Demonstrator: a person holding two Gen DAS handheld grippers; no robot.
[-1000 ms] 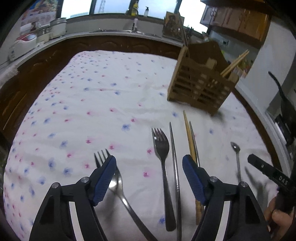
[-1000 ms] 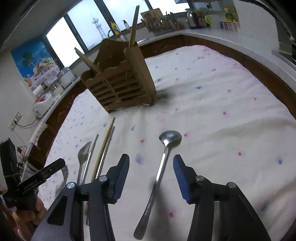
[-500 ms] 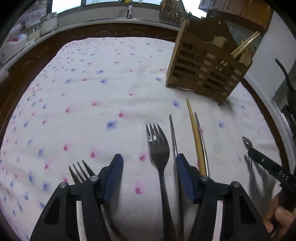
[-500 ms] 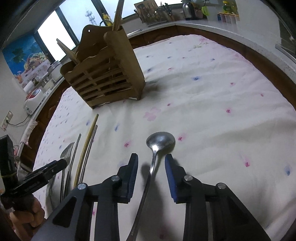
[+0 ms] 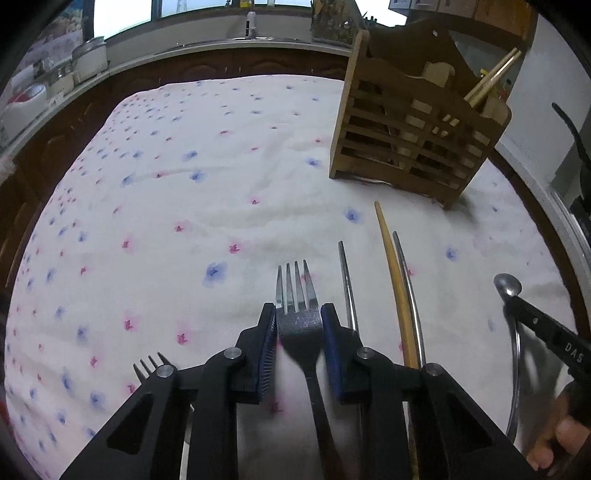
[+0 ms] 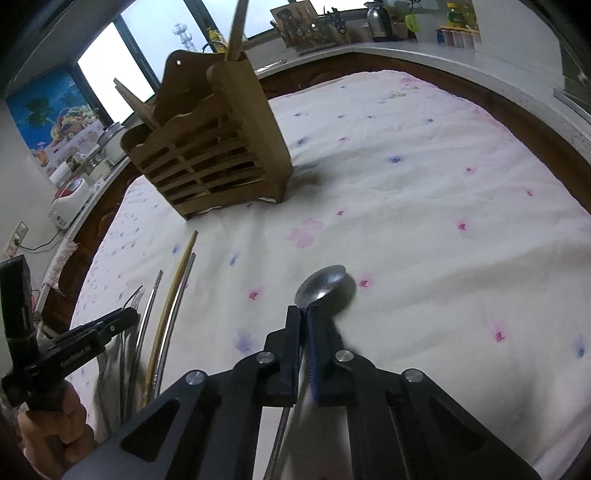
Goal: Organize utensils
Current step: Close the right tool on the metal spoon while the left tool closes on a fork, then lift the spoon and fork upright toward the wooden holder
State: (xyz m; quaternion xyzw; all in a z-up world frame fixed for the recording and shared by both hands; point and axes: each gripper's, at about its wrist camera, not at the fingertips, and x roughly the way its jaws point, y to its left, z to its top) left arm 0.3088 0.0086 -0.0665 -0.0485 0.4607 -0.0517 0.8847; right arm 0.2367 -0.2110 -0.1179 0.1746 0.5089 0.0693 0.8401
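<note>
A steel fork (image 5: 297, 295) lies on the flowered cloth. My left gripper (image 5: 298, 314) is closing its jaws on it, and both blue pads touch the sides of the fork's head. A steel spoon (image 6: 325, 286) lies further right, and my right gripper (image 6: 304, 314) is shut on its neck just below the bowl. Beside the fork lie a steel chopstick (image 5: 347, 280), a wooden chopstick (image 5: 389, 266) and another steel chopstick (image 5: 406, 266). A second fork (image 5: 151, 363) peeks out left of my left gripper, mostly hidden. The wooden utensil caddy (image 5: 413, 129) stands upright behind them, holding wooden chopsticks.
The white cloth (image 5: 184, 166) with blue and pink flowers covers the whole table. A dark wooden counter rings it, with a rice cooker (image 5: 90, 62) and jars at the far left and a knife rack (image 6: 310, 29) and kettle at the back. A hand (image 6: 55, 424) holds the left gripper.
My left gripper moved right from the left fork to the middle fork and closed onto its head. My right gripper closed from wide apart onto the spoon's neck.
</note>
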